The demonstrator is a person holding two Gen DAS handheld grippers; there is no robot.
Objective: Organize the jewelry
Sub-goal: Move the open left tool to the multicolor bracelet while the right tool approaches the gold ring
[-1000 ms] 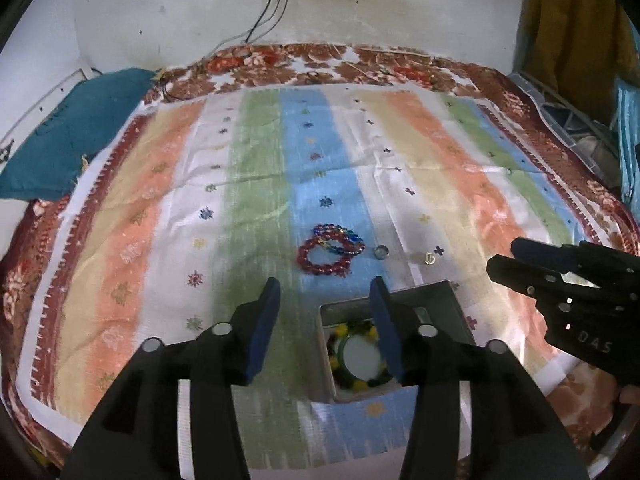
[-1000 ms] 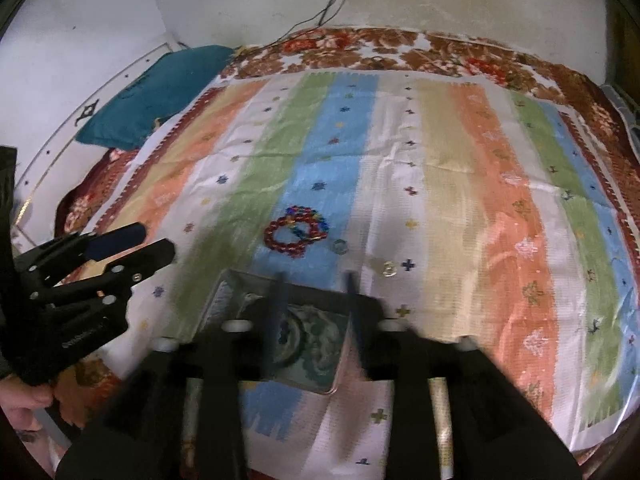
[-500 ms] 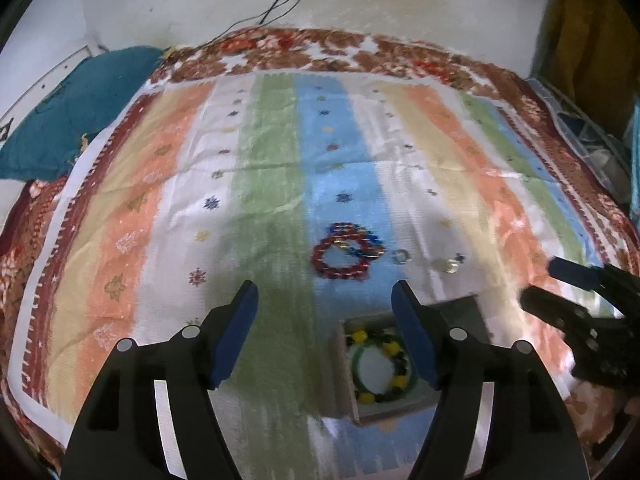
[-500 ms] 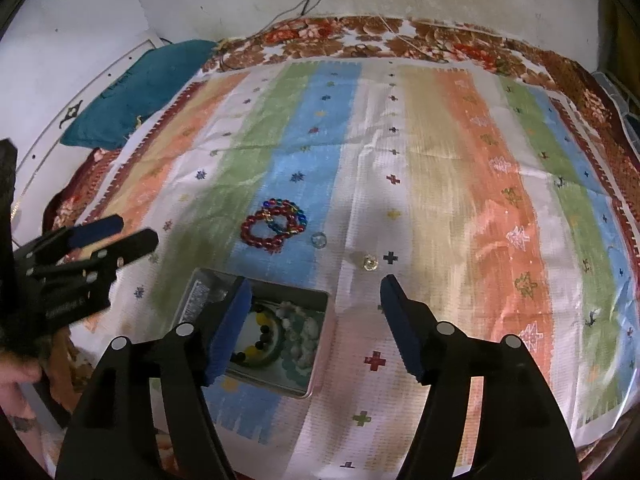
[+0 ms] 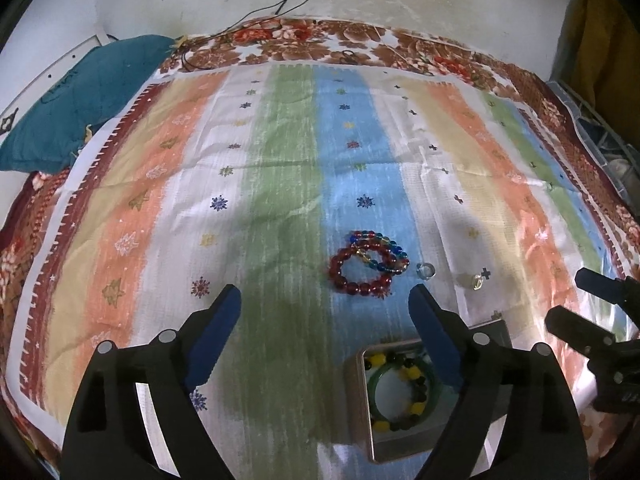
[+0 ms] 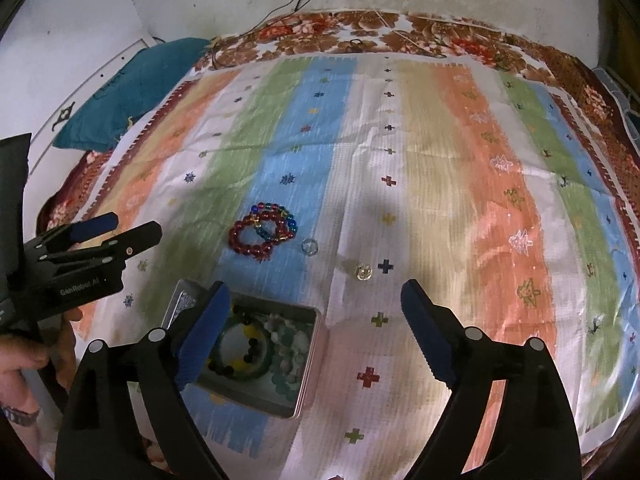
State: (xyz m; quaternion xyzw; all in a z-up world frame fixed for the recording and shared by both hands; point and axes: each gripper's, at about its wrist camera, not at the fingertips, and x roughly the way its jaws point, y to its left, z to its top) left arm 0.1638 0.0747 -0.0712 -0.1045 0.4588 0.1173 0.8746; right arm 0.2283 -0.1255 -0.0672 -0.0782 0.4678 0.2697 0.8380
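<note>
A: The striped bedspread [image 5: 280, 184] carries an open metal tin [image 6: 256, 360] with a green bangle [image 5: 400, 392] already inside. What's still out?

B: Beaded bracelets [image 5: 368, 266] just beyond the tin, and two small rings [image 6: 310, 247] beside them.

A: Both grippers?

B: The left gripper [image 5: 324, 332] and right gripper [image 6: 314, 320] are empty, jaws opening. I'd straddle one bracelet only; they overlap. The tin's near corner is hidden, and the rings are too small to make out.

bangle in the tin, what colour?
Green. The bangle lies in the tin, ringed by yellow and dark beads; left wrist view shows it best.
</note>
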